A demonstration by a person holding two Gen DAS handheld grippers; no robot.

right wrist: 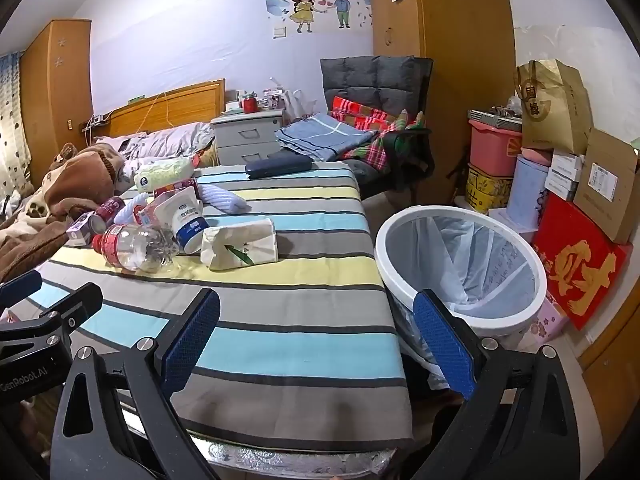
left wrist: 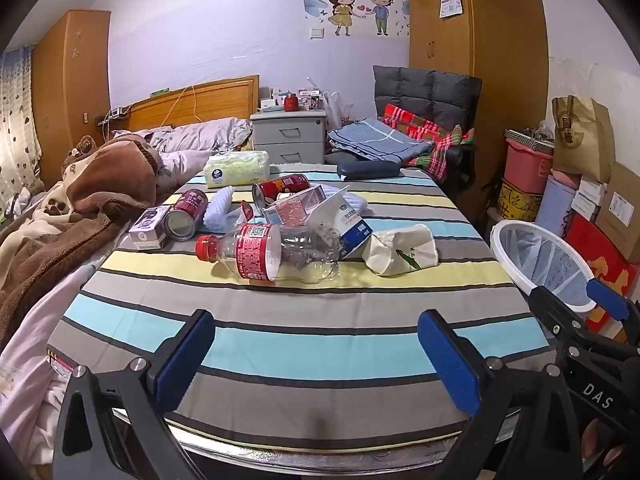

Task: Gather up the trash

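Both grippers, left gripper [left wrist: 316, 354] & right gripper [right wrist: 316, 340], spread wide, empty, above striped tabletop [left wrist: 320, 320]; crushed bottle [left wrist: 276, 252] w/ cans, cartons mid-cloth; lined bin [right wrist: 460, 264] beside.

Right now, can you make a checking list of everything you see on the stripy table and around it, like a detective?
Surface: striped tablecloth on the table, near half bare.
Job's things: crushed plastic bottle with red cap, lying down; two red cans on their sides; milk carton; crumpled white pack; small purple box. White bin with liner stands right of the table.
Clutter: tissue pack, dark case, white foam net.
Grippers: left gripper and right gripper both open, holding nothing, over the near edge.
Cables: orange cord over the headboard.
Surroundings: bed with brown blanket, grey drawers, chair, stacked boxes.
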